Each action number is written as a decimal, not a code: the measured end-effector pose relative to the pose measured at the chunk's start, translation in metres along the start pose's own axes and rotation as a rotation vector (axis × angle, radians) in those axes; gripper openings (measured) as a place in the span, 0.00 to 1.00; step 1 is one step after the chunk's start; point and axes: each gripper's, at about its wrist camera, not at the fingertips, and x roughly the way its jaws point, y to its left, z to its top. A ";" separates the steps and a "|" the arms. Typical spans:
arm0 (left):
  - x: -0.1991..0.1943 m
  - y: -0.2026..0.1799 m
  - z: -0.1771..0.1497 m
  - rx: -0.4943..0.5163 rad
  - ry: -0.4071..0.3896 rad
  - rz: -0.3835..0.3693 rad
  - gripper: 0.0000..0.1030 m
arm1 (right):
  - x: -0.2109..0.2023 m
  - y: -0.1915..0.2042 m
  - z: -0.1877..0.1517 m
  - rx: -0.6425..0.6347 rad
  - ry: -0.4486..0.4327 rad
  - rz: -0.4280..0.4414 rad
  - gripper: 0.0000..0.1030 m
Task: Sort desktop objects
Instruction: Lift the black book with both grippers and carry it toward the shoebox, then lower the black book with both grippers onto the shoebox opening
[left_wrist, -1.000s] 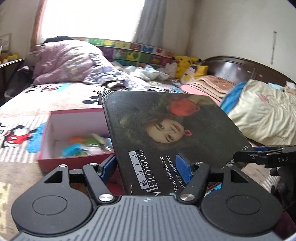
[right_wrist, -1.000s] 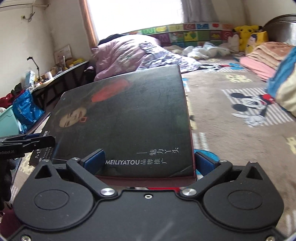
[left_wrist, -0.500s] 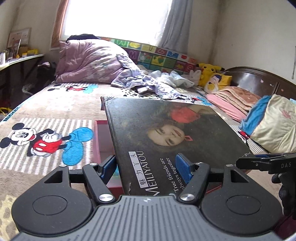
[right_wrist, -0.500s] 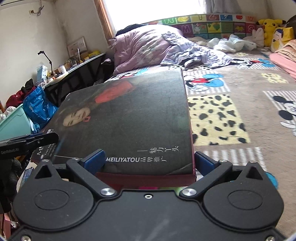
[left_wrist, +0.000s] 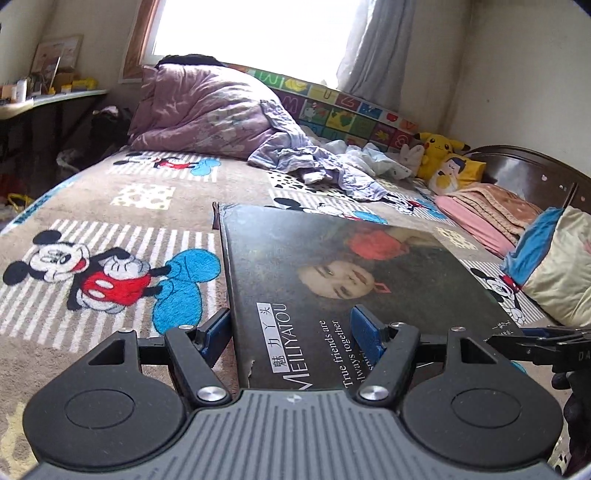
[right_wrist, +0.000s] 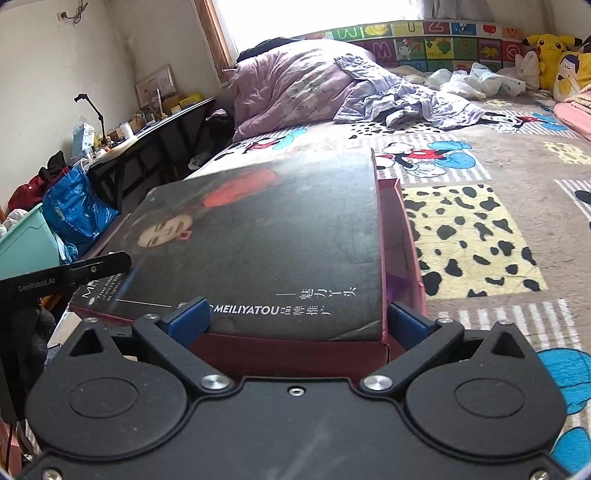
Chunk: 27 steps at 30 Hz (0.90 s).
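A dark box lid (left_wrist: 351, 280) printed with a woman's face and "MEILIYATOU" lies flat over a red box (right_wrist: 400, 236), whose rim shows along the right and near side in the right wrist view. My left gripper (left_wrist: 291, 332) is shut on one corner of the lid. My right gripper (right_wrist: 295, 319) is shut on the lid (right_wrist: 266, 236) at another corner. The box's contents are hidden under the lid. Each gripper shows at the edge of the other's view.
The box sits on a bed with a Mickey Mouse blanket (left_wrist: 110, 273). A purple quilt (left_wrist: 207, 110) and loose clothes lie at the far end, plush toys (left_wrist: 439, 147) and folded blankets (left_wrist: 487, 214) to the right. A desk (right_wrist: 155, 125) and blue bag (right_wrist: 74, 214) stand left.
The lid has come down over the red box, hiding its open interior and the coloured items inside. Both grippers moved with it and kept their hold.
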 end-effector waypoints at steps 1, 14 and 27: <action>0.002 0.003 -0.001 -0.010 -0.001 -0.003 0.67 | 0.001 0.001 0.001 0.000 -0.001 -0.001 1.00; 0.042 0.013 -0.011 -0.126 0.043 0.007 0.67 | 0.015 0.001 0.007 -0.046 -0.014 -0.059 1.00; 0.047 0.005 -0.014 -0.158 0.020 0.047 0.70 | 0.013 -0.011 0.004 -0.054 -0.064 -0.089 0.99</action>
